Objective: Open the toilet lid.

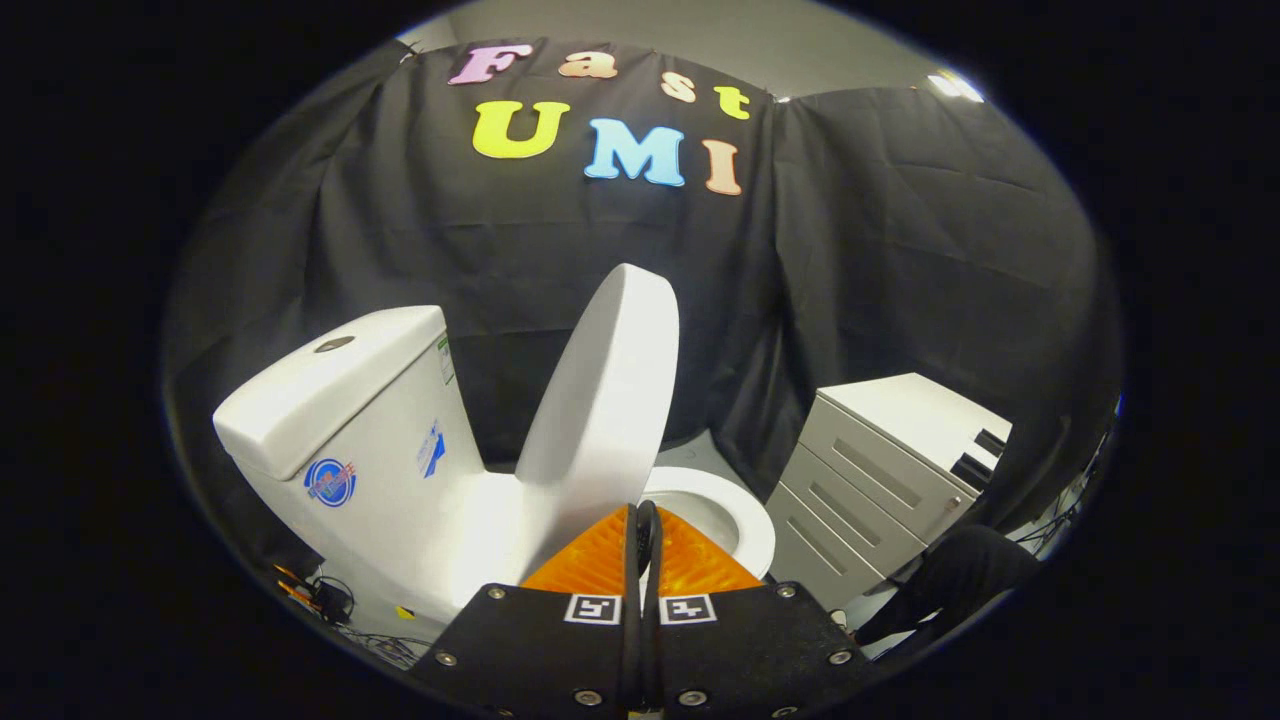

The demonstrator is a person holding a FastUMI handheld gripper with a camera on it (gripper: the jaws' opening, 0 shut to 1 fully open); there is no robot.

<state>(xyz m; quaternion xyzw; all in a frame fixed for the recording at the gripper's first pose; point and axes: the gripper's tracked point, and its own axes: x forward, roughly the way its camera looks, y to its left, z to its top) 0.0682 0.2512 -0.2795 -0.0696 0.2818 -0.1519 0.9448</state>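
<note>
The white toilet lid (pixel 605 400) stands raised at a steep angle over the bowl, apart from the tank (pixel 340 420) behind it. The white seat ring (pixel 735 520) lies down, beyond the fingers on the right. My gripper (pixel 645 515) sits at the lid's lower side edge. Its fingers are pressed close together, and the lid's thin rim runs down into the narrow gap between the fingertips. The lid's hinge end is hidden behind the fingers.
A grey drawer cabinet (pixel 880 470) stands just right of the bowl. Cables and a plug (pixel 330 600) lie on the floor under the tank. A person's dark sleeve (pixel 950 580) is low on the right. Black cloth walls close the booth.
</note>
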